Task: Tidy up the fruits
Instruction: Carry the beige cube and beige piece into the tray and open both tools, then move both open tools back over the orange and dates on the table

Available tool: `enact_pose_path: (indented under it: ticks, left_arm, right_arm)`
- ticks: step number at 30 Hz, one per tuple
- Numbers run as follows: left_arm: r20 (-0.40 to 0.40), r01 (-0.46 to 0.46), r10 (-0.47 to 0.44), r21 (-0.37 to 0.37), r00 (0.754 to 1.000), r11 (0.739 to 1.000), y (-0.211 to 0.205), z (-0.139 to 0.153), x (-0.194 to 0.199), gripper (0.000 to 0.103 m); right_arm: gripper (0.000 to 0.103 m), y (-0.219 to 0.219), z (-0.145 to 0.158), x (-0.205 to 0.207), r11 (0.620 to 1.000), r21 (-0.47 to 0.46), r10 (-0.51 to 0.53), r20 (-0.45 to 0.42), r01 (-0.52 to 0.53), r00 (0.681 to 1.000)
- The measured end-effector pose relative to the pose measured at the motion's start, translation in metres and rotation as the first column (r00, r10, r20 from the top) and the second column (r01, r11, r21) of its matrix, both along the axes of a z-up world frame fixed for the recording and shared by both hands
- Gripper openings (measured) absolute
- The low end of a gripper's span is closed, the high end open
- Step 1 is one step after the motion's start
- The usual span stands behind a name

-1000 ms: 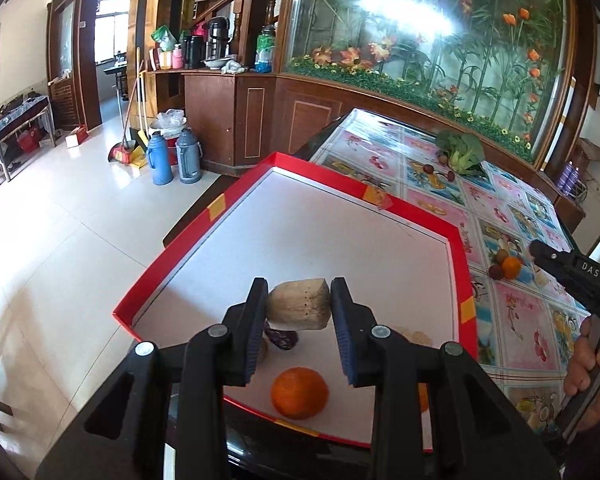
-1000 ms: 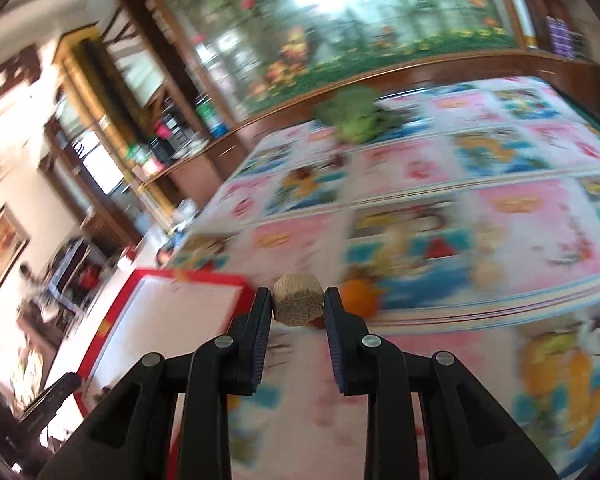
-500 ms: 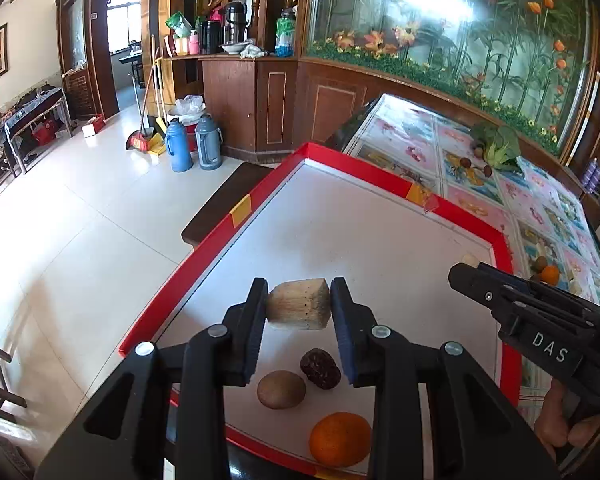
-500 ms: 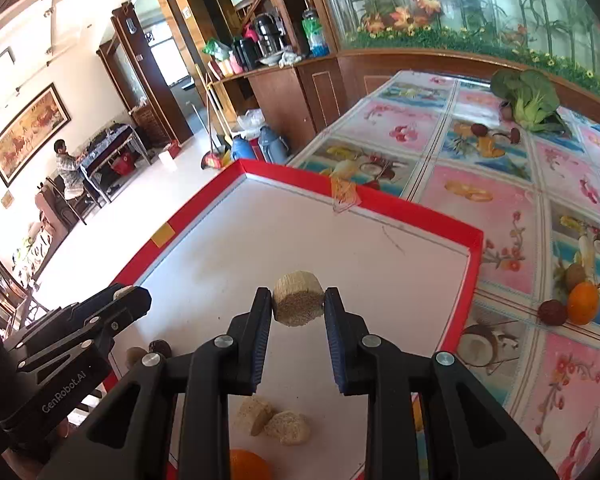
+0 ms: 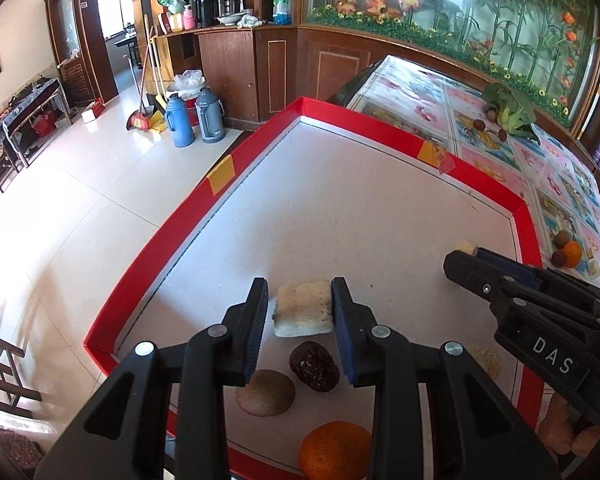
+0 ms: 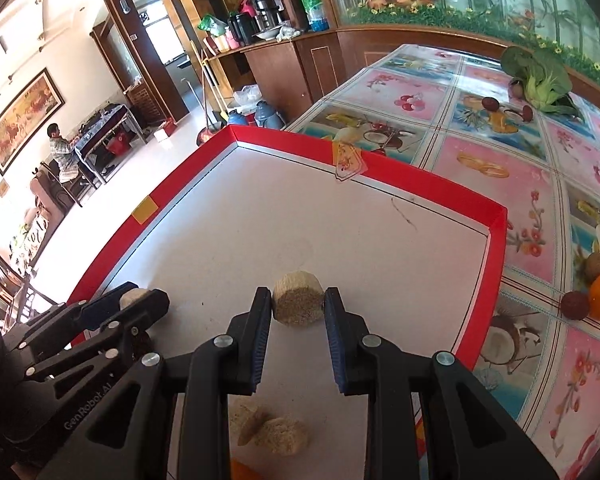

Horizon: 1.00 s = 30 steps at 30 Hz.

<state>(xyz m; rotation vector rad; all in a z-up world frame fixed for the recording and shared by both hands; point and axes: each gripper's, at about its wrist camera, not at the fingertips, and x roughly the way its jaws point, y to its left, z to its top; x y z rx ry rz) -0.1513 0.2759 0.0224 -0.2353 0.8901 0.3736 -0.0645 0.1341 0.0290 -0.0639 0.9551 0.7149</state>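
Your left gripper [image 5: 299,312] is clamped on a pale tan, rough-skinned cut chunk [image 5: 302,313], held at lower centre of its view above the white tray with the red rim [image 5: 220,194], so it can join the brown round fruit [image 5: 265,392], dark wrinkled fruit [image 5: 314,366] and orange [image 5: 334,449] grouped near the bottom edge. Your right gripper [image 6: 297,307] is clamped on a second tan, fibrous round chunk [image 6: 298,304] at centre frame, over two like pieces [image 6: 272,430] lying low in that view (probably sorting like with like); more fruit [image 6: 594,292] waits at right on the patterned tablecloth [image 6: 500,168].
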Motion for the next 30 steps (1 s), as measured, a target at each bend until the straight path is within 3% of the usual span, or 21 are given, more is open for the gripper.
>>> enact_pose_path:
  ticks: [6, 7, 11, 16, 22, 25, 30]
  left_arm:
    - [-0.015, 0.01, -0.01, 0.0, 1.0, 1.0, -0.001, -0.001, 0.003, 0.04]
    - [-0.018, 0.01, -0.01, -0.002, 1.0, 1.0, -0.002, 0.0, 0.003, 0.048]
    - [-0.025, -0.026, 0.026, -0.02, 0.999, 0.999, 0.002, 0.0, 0.003, 0.075]
    - [-0.011, -0.049, 0.048, -0.029, 0.999, 0.998, 0.0, 0.007, 0.002, 0.077]
    - [0.035, -0.01, 0.01, 0.019, 0.999, 1.0, -0.026, 0.027, 0.005, 0.081]
    - [0.057, 0.038, -0.04, 0.038, 0.998, 0.999, -0.047, 0.038, 0.01, 0.082]
    - [0.077, 0.152, -0.159, 0.082, 0.984, 0.985, -0.092, 0.051, 0.028, 0.083]
  right_arm:
    - [0.03, 0.004, -0.003, -0.001, 1.0, -0.019, 0.018, -0.021, -0.018, 1.0]
    - [0.035, 0.004, -0.003, -0.001, 1.0, -0.021, 0.019, -0.021, -0.019, 1.0]
    - [0.038, -0.007, 0.006, -0.001, 1.0, 0.021, 0.022, 0.004, -0.022, 1.0]
    - [0.049, -0.044, 0.029, 0.006, 0.99, 0.141, -0.015, 0.055, 0.007, 0.998]
    - [0.051, -0.125, 0.034, 0.03, 0.969, 0.201, -0.163, 0.092, 0.142, 0.982]
    - [0.051, -0.178, 0.025, 0.047, 0.941, 0.237, -0.26, 0.05, 0.241, 0.964]
    - [0.051, -0.227, 0.007, 0.064, 0.919, 0.254, -0.298, -0.057, 0.303, 0.953]
